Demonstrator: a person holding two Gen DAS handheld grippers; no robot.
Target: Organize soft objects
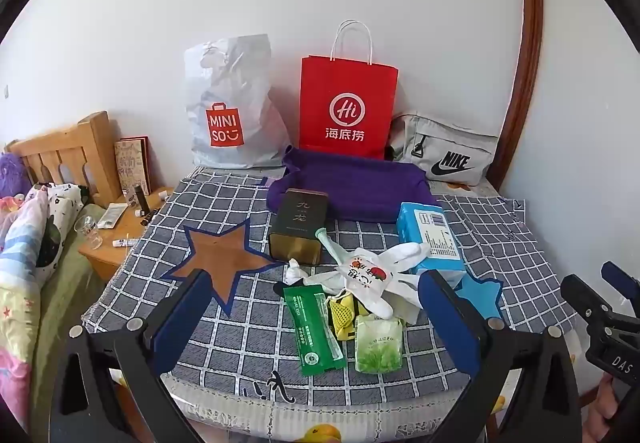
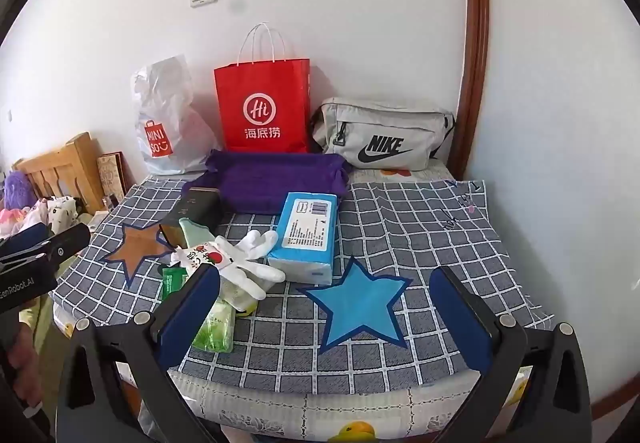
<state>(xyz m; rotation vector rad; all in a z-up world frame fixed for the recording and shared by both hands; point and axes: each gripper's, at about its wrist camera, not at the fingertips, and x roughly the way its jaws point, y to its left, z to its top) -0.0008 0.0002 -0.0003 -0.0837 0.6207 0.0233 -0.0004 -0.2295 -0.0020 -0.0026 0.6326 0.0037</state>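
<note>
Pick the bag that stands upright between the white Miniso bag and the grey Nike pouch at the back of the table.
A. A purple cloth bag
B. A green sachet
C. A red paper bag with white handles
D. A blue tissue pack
C: the red paper bag stands against the wall, with the white Miniso bag on one side and the grey Nike pouch on the other.

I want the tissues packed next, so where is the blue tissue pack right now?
The blue tissue pack lies mid-table in the right wrist view, in front of the purple cloth bag, its near end beside the white glove.
</note>
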